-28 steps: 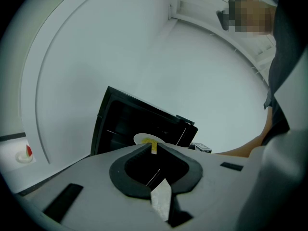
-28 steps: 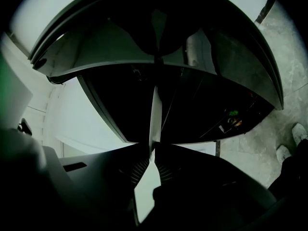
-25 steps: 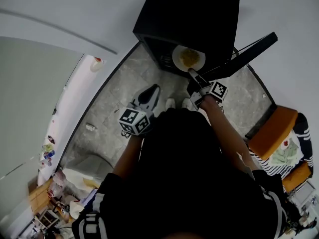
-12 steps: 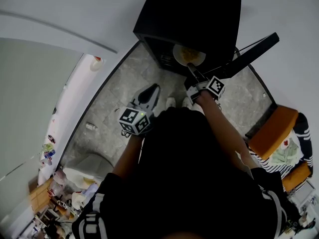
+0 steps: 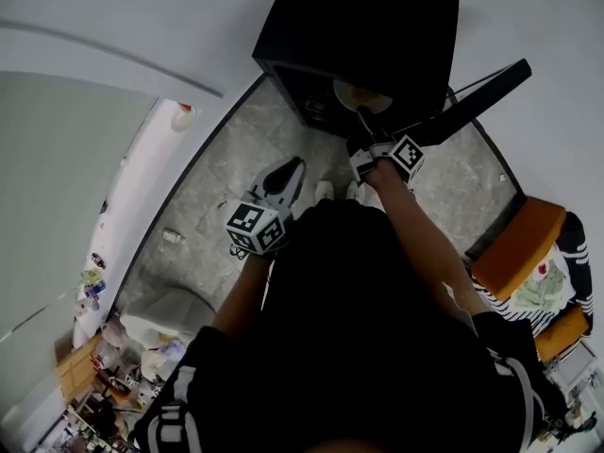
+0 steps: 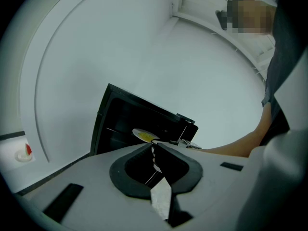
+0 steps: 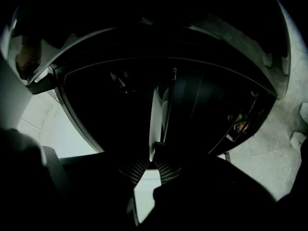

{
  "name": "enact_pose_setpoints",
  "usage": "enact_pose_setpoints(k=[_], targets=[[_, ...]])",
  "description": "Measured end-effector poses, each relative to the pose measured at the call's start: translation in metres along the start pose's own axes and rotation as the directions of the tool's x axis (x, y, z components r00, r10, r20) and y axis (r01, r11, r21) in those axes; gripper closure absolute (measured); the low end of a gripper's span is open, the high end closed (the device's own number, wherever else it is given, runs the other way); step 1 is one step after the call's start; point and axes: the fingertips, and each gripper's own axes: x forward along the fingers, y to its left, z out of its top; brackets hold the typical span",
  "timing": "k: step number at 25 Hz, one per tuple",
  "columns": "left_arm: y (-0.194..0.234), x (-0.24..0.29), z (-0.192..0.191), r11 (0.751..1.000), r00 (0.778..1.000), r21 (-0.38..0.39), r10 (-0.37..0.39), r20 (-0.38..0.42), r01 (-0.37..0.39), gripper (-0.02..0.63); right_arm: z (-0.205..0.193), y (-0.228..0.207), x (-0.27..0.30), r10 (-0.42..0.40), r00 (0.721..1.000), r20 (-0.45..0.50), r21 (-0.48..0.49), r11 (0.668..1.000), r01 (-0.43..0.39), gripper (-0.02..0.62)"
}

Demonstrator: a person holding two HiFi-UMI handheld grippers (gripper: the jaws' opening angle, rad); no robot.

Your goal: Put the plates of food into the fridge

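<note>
At twelve o'clock the right gripper [image 5: 357,116] clamps the plate [image 5: 363,95] by its rim so the food enters the fridge [image 5: 359,26] level; the left gripper [image 5: 291,170], jaws together and empty, hangs clear at eight.

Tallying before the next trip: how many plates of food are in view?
1. The plate, gripped at its rim by the right gripper, is at the mouth of the open fridge. More may hide inside.

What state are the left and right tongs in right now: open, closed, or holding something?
Left tongs: closed, nothing between them.
Right tongs: closed on the rim of the plate.
</note>
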Motion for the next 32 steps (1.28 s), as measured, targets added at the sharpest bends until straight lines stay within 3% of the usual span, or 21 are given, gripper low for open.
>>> enact_pose_setpoints(k=[12,23,26,32], targets=[[0.0,-0.001,-0.005,1.0,1.0,0.005,0.004,-0.01,-0.004,0.569,0.016,-0.011,0.013,-0.016,0.998,0.064,-0.004,1.0,0.016,0.549],[-0.008,0.051,-0.026,0.994,0.994,0.102,-0.038,-0.104,0.048,0.569,0.021,-0.017,0.023,-0.036,0.992,0.117,-0.02,0.999,0.039,0.552],[-0.008,0.058,-0.032,0.992,0.99,0.111,-0.042,-0.131,0.057,0.569,0.025,-0.016,0.025,-0.009,0.99,0.142,0.005,1.0,0.008,0.551],[-0.011,0.057,-0.035,0.993,0.99,0.097,-0.052,-0.128,0.065,0.569,0.018,-0.018,0.021,-0.007,0.994,0.105,0.021,1.0,0.005,0.544]])
